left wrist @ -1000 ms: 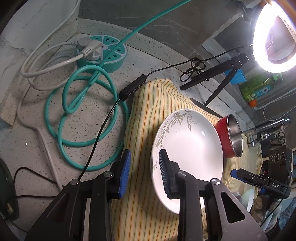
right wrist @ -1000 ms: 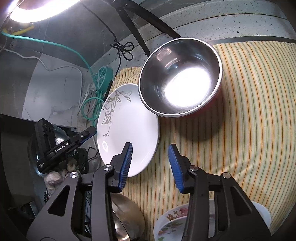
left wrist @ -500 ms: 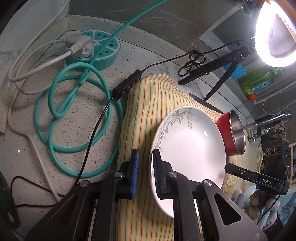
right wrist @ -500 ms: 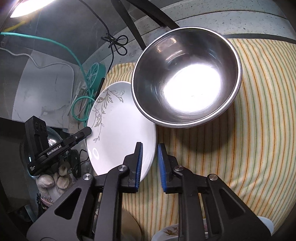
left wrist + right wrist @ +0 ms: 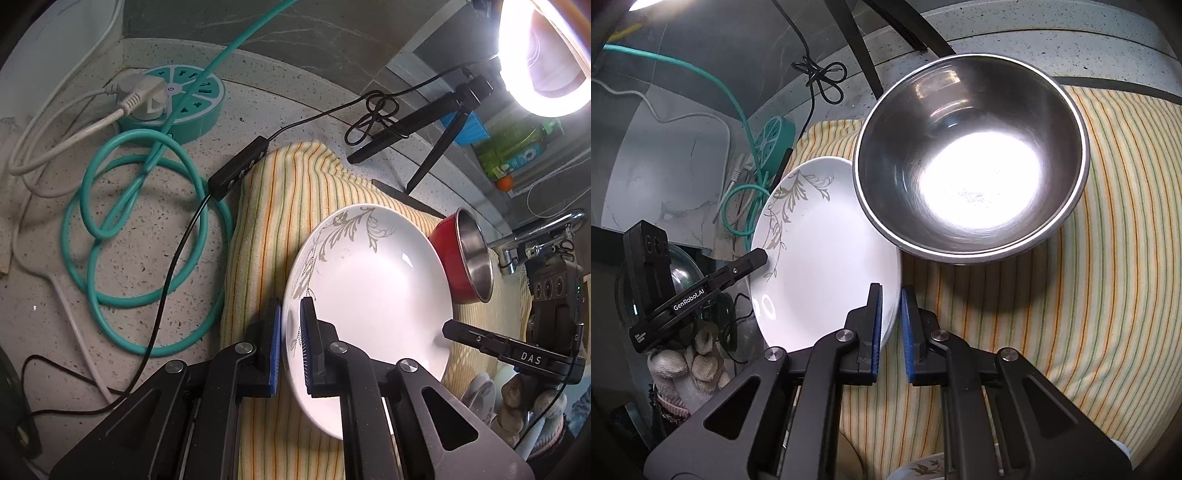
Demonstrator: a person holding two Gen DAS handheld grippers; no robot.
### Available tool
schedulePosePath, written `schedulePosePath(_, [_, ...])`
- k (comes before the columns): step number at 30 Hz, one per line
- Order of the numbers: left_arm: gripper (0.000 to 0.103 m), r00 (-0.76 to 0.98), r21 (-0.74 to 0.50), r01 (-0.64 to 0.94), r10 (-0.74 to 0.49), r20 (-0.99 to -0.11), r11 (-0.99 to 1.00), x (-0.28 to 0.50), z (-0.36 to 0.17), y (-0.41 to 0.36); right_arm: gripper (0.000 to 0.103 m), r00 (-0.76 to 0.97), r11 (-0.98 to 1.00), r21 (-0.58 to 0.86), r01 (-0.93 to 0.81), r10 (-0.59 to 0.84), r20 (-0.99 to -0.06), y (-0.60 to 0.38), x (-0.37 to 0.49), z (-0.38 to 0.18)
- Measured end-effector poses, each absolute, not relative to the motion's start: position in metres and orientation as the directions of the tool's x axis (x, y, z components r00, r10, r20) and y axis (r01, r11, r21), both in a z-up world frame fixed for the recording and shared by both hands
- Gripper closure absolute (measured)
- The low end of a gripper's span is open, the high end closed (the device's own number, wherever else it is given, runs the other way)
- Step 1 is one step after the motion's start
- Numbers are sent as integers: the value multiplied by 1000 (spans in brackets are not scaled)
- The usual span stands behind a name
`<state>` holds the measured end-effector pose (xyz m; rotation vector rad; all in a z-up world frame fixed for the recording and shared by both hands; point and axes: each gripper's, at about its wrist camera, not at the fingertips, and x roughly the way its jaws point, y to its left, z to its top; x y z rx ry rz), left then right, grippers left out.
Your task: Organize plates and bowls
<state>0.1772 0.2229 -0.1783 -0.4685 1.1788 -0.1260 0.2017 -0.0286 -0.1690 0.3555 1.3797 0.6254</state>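
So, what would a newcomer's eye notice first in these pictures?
Probably the white plate with a leaf pattern on the striped cloth, with the left gripper and right gripper each closed on its rim at opposite sides. Next, the shiny steel bowl beside the plate, and the glaring ring light at the upper right.

Probably home kitchen: speckled countertop [image 5: 122, 266], faucet [image 5: 546, 236].

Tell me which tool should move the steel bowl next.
Neither is free: the left tool and right tool each pinch opposite rims of the white plate. Once it's set down, probably the right: the steel bowl sits just ahead of it.
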Motion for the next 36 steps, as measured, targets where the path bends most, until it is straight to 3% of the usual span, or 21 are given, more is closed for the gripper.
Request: schedulePosePath(36, [95,503,-394,-102,-295,-812,913,131,-116,188,93,105,740,626,-245,662,-742,-60,171,-127])
